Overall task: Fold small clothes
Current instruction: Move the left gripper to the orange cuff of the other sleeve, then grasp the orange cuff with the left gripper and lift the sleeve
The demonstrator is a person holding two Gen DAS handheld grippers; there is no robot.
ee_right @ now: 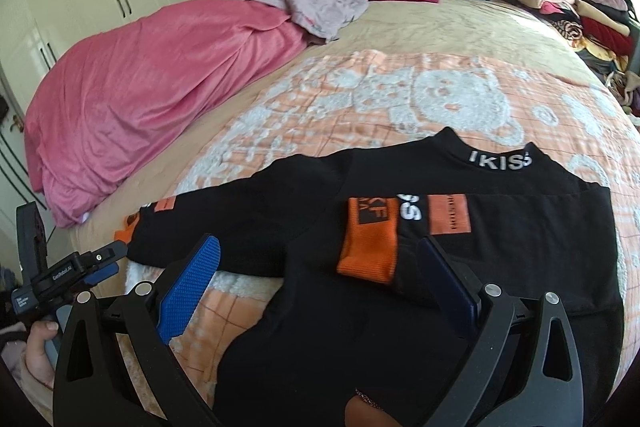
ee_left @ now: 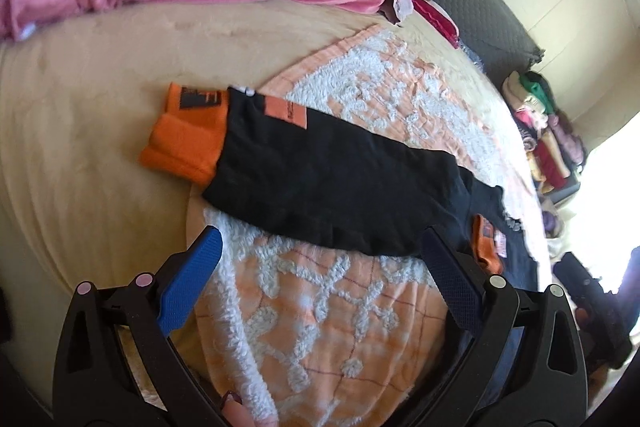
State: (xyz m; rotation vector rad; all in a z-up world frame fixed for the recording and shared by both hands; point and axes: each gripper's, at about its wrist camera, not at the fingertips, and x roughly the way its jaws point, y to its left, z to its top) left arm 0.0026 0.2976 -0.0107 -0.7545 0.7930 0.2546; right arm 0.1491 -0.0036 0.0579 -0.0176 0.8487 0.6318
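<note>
Both claws are seen spread wide with nothing between them: the left gripper (ee_left: 320,291) over the peach blanket (ee_left: 340,327), the right gripper (ee_right: 320,291) over the black top (ee_right: 500,247). One sleeve (ee_left: 320,183) lies stretched out leftward; judged next, its orange cuff (ee_left: 186,137) should be pinched and carried inward flat

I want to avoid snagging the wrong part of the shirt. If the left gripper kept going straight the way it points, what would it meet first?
Probably the black sleeve, lying straight ahead of the open left gripper, with only the orange-and-white blanket beneath until then. Depth is unclear; angled downward, it might touch the blanket just short.
</note>
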